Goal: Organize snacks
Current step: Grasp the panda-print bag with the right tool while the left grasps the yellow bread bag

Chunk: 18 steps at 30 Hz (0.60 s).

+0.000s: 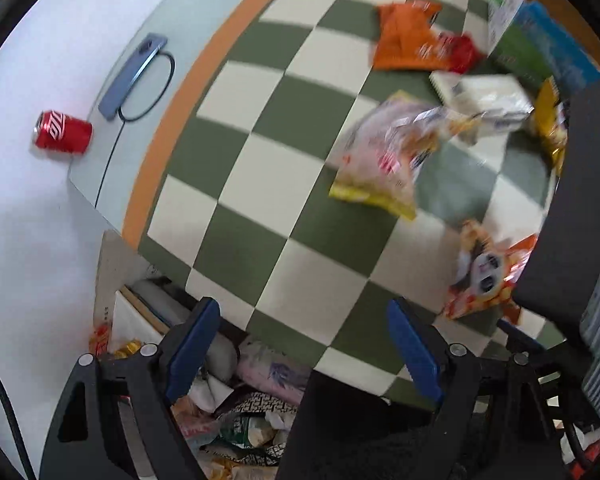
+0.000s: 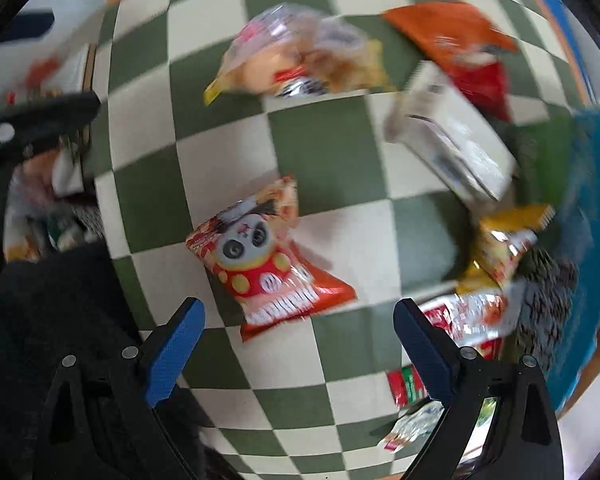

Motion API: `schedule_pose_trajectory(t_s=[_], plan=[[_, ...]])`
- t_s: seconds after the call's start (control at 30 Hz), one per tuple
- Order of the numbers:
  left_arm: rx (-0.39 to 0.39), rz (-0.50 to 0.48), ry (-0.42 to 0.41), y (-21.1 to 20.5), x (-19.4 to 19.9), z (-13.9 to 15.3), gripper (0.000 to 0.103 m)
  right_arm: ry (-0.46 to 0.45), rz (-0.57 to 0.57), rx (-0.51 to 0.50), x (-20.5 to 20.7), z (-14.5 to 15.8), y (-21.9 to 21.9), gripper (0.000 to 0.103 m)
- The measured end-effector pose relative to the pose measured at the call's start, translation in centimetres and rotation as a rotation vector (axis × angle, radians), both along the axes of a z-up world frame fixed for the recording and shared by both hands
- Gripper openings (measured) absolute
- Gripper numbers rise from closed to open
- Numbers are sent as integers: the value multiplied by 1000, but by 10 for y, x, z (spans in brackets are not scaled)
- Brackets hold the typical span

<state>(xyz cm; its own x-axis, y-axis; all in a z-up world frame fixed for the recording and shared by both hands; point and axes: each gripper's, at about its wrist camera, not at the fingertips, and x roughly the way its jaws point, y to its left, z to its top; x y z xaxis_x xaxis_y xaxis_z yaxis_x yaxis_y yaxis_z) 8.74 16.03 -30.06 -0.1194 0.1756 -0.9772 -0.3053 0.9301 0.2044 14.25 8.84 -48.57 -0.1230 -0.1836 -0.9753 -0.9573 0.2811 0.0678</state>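
Two blue-padded black grippers pointed down over a green-and-cream checkered cloth (image 2: 320, 148), each with jaws standing apart and nothing between them. Just ahead of the right gripper (image 2: 298, 354) lay a glossy orange-red snack packet printed with a panda face (image 2: 266, 258), flat on the cloth, its long axis slanting from upper left to lower right. From the left gripper (image 1: 304, 354), that same packet sat off to the right. Farther off lay a clear, yellow-edged bag of snacks (image 2: 296, 62), blurred. Well apart, a red drinks can (image 1: 63, 132) lay on its side on the white surface.
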Motion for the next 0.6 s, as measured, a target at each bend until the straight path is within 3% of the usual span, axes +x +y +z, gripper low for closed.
schedule_pose_trajectory(t_s=[0.27,0.33,0.37,0.4,0.43,0.6], plan=[[10,2,46,10,-10,-25,85,18,134,-84,-29,-45,12,97],[8,-1,47,10,-8,-27,85,15,131,-97,-31,-54,12,87],[4,0,45,11,-7,-27,85,13,121,-103,-31,-57,11,81],[1,-1,42,11,-5,-26,85,13,104,-111,-30,-62,10,66],[-1,-2,41,12,-2,-26,85,21,70,-126,-27,-66,6,62],[-58,15,8,17,16,-18,85,86,-187,-126,-1,-68,-22,56]])
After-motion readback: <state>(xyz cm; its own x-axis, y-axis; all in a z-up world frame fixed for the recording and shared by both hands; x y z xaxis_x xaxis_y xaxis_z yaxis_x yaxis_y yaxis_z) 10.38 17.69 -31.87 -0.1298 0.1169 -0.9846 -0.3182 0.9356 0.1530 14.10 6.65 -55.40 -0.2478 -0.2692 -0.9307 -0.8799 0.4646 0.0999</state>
